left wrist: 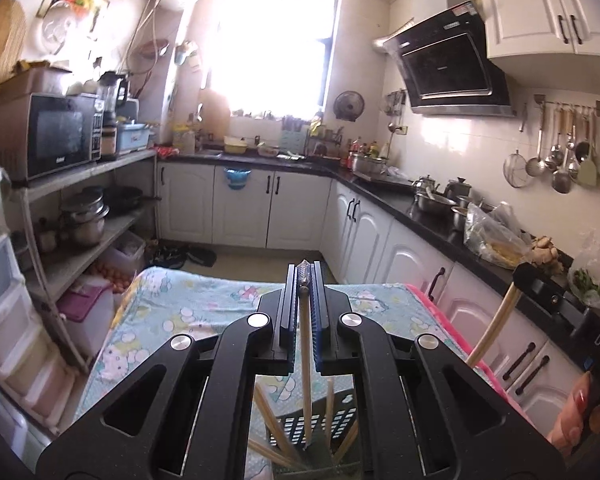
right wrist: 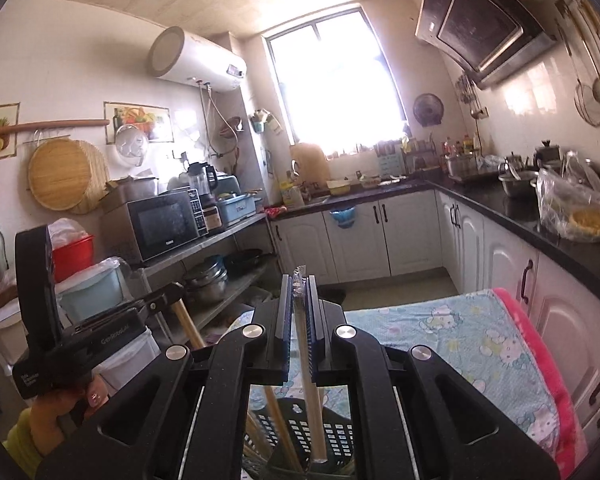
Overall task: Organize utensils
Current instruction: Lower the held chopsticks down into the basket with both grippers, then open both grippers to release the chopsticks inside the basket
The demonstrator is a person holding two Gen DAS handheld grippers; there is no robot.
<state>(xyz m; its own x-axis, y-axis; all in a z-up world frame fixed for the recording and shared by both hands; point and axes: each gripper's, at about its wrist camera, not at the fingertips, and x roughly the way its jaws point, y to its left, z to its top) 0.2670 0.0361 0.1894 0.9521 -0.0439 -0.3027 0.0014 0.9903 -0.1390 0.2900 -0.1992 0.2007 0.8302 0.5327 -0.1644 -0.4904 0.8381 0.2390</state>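
Observation:
My left gripper point(left wrist: 303, 276) is shut on a wooden chopstick point(left wrist: 305, 360) that hangs down into a black slotted utensil holder point(left wrist: 316, 424). Other chopsticks point(left wrist: 272, 424) lean inside the holder. My right gripper point(right wrist: 299, 280) is shut on another wooden chopstick point(right wrist: 312, 392), whose lower end stands in the same black holder point(right wrist: 324, 436). The right gripper also shows at the right of the left wrist view point(left wrist: 540, 284) with its chopstick point(left wrist: 496, 320). The left gripper shows at the left of the right wrist view point(right wrist: 168, 292).
The holder stands on a table covered with a light blue cartoon-print cloth point(left wrist: 188, 304) with a pink edge point(right wrist: 540, 356). White cabinets and a black counter point(left wrist: 432, 220) with pots run on the right. A shelf rack with a microwave point(left wrist: 44, 136) stands on the left.

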